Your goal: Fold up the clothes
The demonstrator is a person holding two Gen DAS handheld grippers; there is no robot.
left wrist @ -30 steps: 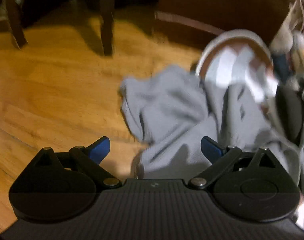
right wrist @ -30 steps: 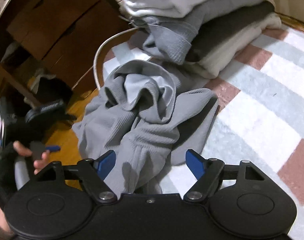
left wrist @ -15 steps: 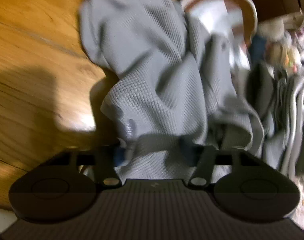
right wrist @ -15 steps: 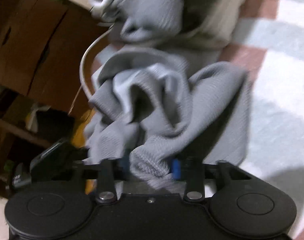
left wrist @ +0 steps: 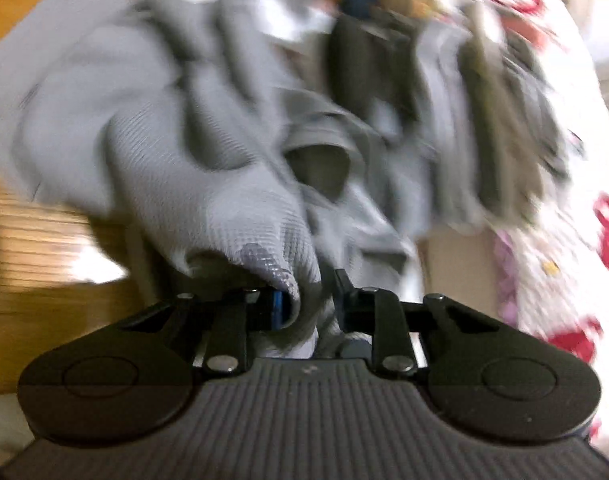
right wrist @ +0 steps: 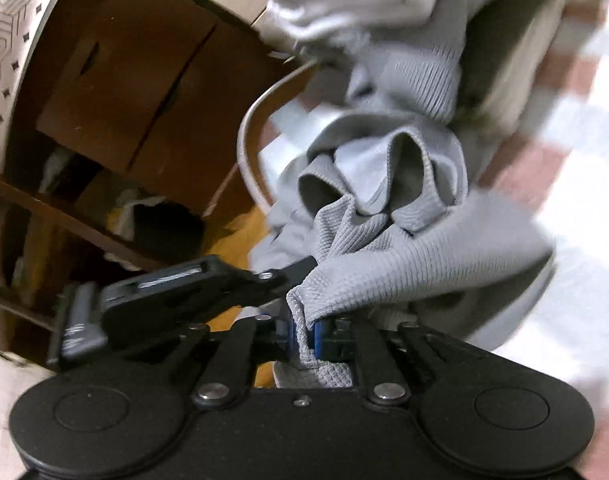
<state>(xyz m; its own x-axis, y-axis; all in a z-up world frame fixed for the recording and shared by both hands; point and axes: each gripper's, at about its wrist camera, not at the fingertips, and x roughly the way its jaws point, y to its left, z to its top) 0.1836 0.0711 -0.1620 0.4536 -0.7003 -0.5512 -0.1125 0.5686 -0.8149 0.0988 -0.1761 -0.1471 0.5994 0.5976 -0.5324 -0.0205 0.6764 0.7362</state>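
Note:
A crumpled grey waffle-knit garment (left wrist: 152,132) lies partly on the wooden floor and partly on a checked mat. Its fabric is bunched between the fingers of my left gripper (left wrist: 304,304), whose jaws are closing and pinch a fold. My right gripper (right wrist: 304,334) grips a hem edge of the same garment (right wrist: 404,264); its jaws are closing too, and the blue pads press the cloth. In the right wrist view the left gripper (right wrist: 300,268) comes in from the left, its tip buried in the garment close beside my right one. The left wrist view is blurred.
A stack of folded grey and white clothes (right wrist: 384,8) sits behind the garment on the pink-and-white checked mat (right wrist: 576,128). Brown cardboard boxes (right wrist: 124,80) and shelves stand at the left. White fabric with red prints (left wrist: 564,208) fills the right of the left wrist view. Wooden floor (left wrist: 36,288) shows at the left.
Both grippers went from wide open to closed on the grey garment. The left view swung from the floor toward the clothes pile. The right gripper moved onto the hem and lifted a little.

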